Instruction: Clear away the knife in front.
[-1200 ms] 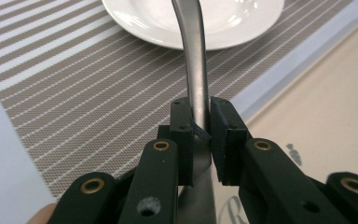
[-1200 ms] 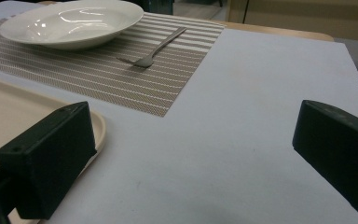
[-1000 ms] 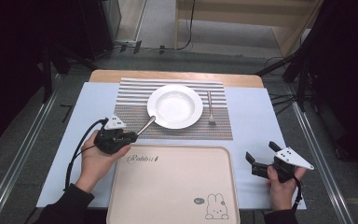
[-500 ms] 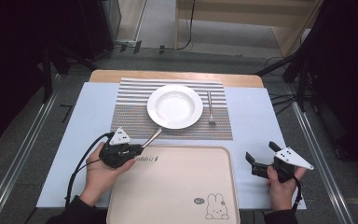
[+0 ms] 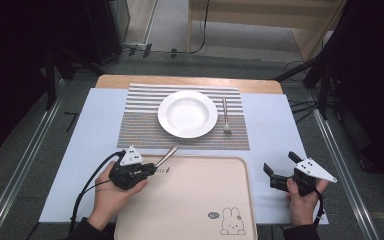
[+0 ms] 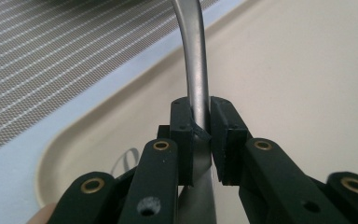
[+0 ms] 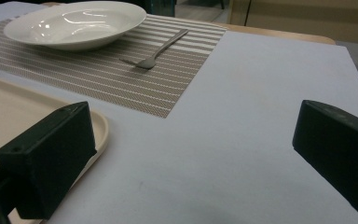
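While the left gripper (image 5: 150, 169) clamped a metal spoon (image 5: 166, 156) by its handle, the pads pressed flat against both sides of the shaft, as the left gripper view showed (image 6: 199, 135). That spoon slanted up and away across the far left rim of the beige tray (image 5: 190, 210), its outer end reaching over the strip of pale blue table cover (image 5: 90, 130) between tray and striped placemat (image 5: 140, 127). Beneath the jaws lay the tray's bare floor, its raised rounded corner close on the left.

Beyond, the white plate (image 5: 188, 114) sat on the placemat with a fork (image 5: 226, 117) just beside it on the right. Between the placemat's near edge and the tray ran only a narrow gap.

Well apart at the right, the right gripper (image 5: 281, 175) hovered beside the tray's right edge with its jaws spread wide and nothing between them, a broad stretch of bare cover ahead of it.
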Motion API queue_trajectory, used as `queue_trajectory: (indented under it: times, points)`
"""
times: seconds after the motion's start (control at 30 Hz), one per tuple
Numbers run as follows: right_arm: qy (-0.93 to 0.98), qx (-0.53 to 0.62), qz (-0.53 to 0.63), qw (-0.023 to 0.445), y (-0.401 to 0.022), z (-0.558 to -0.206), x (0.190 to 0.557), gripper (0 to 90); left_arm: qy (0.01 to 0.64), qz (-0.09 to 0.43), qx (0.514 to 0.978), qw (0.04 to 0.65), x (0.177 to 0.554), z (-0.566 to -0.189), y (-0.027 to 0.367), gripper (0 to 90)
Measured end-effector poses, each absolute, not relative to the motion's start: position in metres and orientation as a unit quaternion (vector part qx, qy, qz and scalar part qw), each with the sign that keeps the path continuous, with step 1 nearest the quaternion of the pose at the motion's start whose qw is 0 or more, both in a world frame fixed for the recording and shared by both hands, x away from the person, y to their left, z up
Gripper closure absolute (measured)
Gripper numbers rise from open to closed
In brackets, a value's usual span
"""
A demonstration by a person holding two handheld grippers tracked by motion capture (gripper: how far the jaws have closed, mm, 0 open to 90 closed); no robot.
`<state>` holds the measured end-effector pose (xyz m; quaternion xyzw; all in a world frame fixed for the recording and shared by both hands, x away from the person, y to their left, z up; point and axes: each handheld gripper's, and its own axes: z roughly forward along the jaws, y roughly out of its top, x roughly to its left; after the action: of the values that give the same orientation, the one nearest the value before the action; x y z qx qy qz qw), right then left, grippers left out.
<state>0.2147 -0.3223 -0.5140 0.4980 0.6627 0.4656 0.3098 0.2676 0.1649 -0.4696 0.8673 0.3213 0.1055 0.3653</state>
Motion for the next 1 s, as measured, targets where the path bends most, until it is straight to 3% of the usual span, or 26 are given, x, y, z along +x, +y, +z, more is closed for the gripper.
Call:
queue_trajectory:
  times: [0.6,1.0]
  points:
    - [0.663,0.495,0.467,0.312,-0.322,-0.514,0.214,0.0,0.32,0.078,0.873,0.359,0.248,-0.486,0.157,79.9]
    - [0.663,0.497,0.465,0.311,-0.322,-0.514,0.215,0.0,0.327,0.092,0.879,0.335,0.236,-0.492,0.159,79.8]
